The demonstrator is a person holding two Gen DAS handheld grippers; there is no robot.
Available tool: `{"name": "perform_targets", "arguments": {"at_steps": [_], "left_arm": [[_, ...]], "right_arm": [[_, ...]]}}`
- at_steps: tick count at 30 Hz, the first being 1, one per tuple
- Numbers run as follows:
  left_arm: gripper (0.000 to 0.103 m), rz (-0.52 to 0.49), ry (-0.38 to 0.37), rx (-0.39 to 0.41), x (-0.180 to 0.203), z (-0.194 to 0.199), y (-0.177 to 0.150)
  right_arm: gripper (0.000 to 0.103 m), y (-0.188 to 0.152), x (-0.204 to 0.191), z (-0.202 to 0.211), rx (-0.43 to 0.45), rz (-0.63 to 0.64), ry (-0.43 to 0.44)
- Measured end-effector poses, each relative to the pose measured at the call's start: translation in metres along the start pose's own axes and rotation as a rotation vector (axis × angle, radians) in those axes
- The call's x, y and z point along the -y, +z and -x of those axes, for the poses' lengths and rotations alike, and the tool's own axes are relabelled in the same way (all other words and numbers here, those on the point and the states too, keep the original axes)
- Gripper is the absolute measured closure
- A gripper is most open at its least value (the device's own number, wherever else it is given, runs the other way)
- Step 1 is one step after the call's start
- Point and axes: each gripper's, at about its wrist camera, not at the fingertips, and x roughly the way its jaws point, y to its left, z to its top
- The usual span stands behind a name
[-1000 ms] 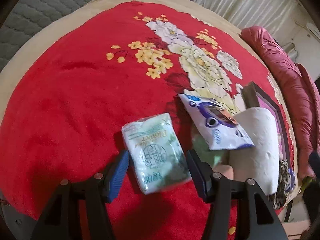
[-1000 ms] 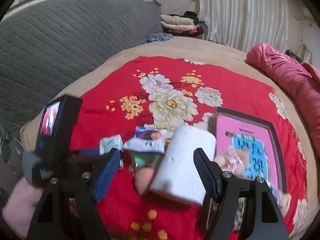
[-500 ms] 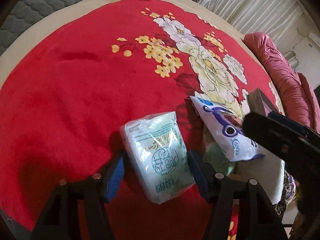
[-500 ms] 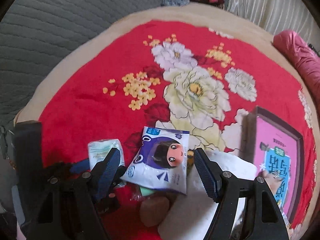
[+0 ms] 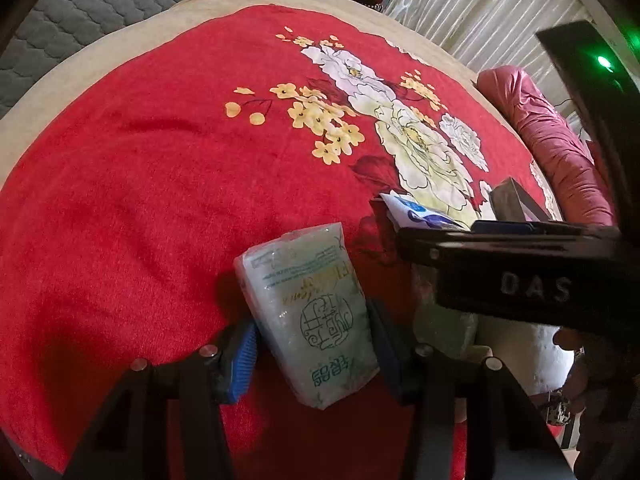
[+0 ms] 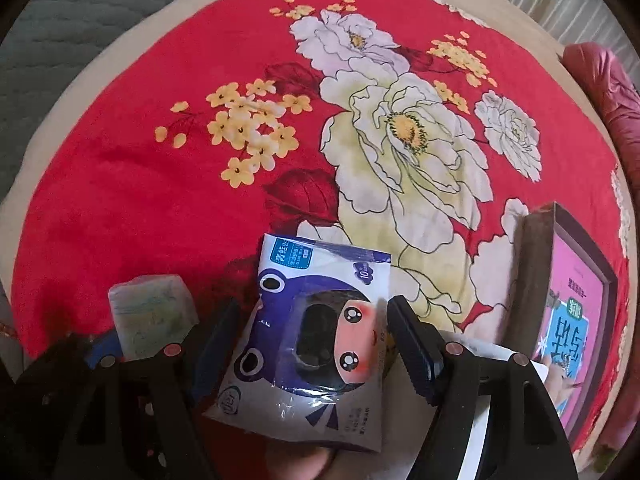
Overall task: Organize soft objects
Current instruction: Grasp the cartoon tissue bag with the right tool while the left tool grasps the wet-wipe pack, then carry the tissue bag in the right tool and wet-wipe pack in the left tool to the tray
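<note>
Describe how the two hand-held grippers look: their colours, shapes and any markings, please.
The left gripper has two black angular fingers with silver screws and ribbed blue pads. The right gripper has the same build: black fingers, round fasteners, dark blue pads. Seen from the left wrist, its black body bears raised letters "DAS", and a green light glows above. No cables or sleeves show.

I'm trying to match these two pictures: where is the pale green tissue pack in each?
Left wrist: green tissue pack sits low centre, between the left hand-held gripper's fingers.
Right wrist: same pack lower left.
Shared landmark: big white flower.
</note>
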Motion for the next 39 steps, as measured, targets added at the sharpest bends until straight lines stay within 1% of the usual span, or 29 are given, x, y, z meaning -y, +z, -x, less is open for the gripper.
{"name": "perform_targets", "arguments": {"at_steps": [4, 11, 13, 14, 16, 20, 25, 29, 32, 39], "left_arm": [[0.051, -0.007, 0.003, 0.006, 0.001, 0.0, -0.001], [0.051, -0.004, -0.003, 0.011, 0.0, 0.0, -0.001], [0.051, -0.004, -0.003, 0.011, 0.0, -0.001, 0.0], [0.051, -0.005, -0.003, 0.011, 0.0, -0.001, 0.0], [0.051, -0.006, -0.002, 0.012, 0.0, -0.001, -0.001], [0.051, -0.011, 0.001, 0.016, 0.001, -0.001, 0.0], [0.052, -0.017, -0.008, 0.022, 0.0, 0.001, 0.001], [0.054, -0.028, -0.016, 0.042, 0.001, 0.006, 0.001], [0.055, -0.037, -0.021, 0.059, 0.002, 0.01, 0.002], [0.056, -0.064, -0.007, 0.083, 0.004, 0.02, -0.002]], "right_arm": [[0.026, 0.005, -0.002, -0.006, -0.022, -0.005, -0.008], [0.026, 0.016, -0.007, -0.021, -0.106, 0.005, -0.051], [0.031, 0.016, -0.007, -0.021, -0.115, 0.009, -0.048], [0.036, 0.015, -0.006, -0.019, -0.112, 0.013, -0.049], [0.039, 0.014, -0.002, -0.015, -0.102, -0.003, -0.026], [0.046, 0.011, 0.012, -0.002, -0.057, -0.066, 0.058], [0.047, 0.003, 0.024, 0.016, 0.023, -0.124, 0.171], [0.047, -0.004, 0.026, 0.032, 0.085, -0.159, 0.246], [0.047, -0.011, 0.02, 0.047, 0.128, -0.171, 0.269], [0.047, -0.031, 0.019, 0.074, 0.206, -0.181, 0.295]]}}
